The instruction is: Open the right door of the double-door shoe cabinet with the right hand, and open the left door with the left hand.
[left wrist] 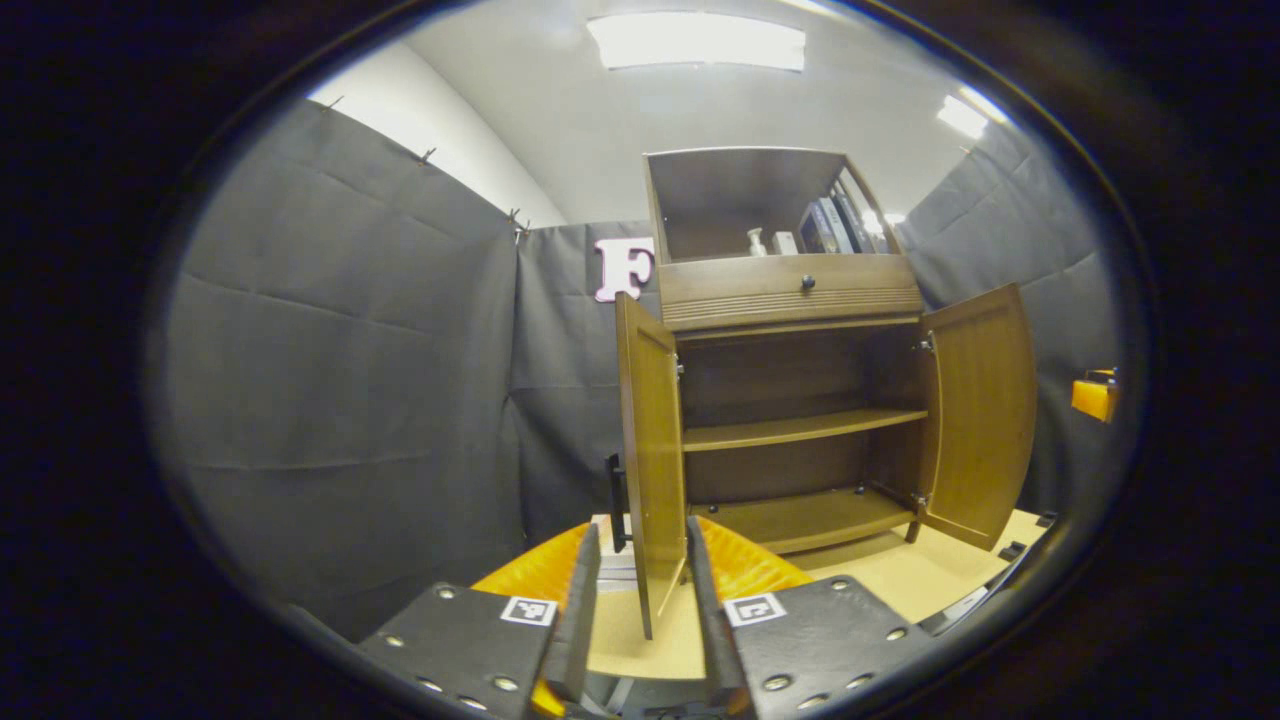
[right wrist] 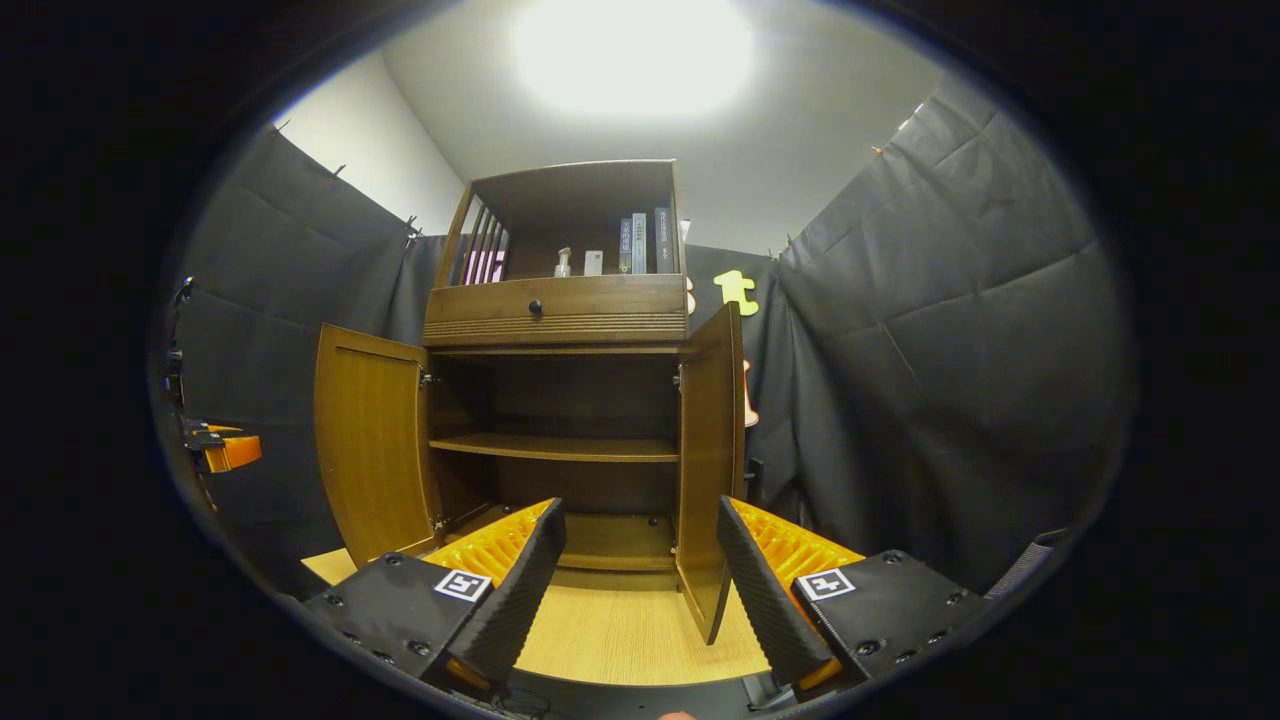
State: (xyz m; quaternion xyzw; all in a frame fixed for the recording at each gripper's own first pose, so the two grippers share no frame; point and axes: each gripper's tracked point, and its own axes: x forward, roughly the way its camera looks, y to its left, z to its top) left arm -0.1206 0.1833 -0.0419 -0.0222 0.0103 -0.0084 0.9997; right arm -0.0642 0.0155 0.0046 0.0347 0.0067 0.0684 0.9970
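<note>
The brown shoe cabinet (left wrist: 790, 290) stands on a light wooden tabletop, and both of its doors are swung out. In the left gripper view the left door (left wrist: 650, 440) is nearly edge-on, with its black handle (left wrist: 617, 500) on the outer face. Its lower part appears between the fingers of my open left gripper (left wrist: 642, 530); I cannot tell if they touch it. The right door (left wrist: 985, 410) hangs wide open. In the right gripper view the right door (right wrist: 710, 440) stands edge-on just left of the right finger of my open right gripper (right wrist: 640, 505). The left door (right wrist: 370, 450) is open too.
Inside, a middle shelf (right wrist: 555, 447) and the bottom board are bare. Above are a drawer with a black knob (right wrist: 535, 307) and an open shelf with books (right wrist: 645, 242) and a small bottle. The tabletop (right wrist: 620, 630) extends in front. Black cloth walls close both sides.
</note>
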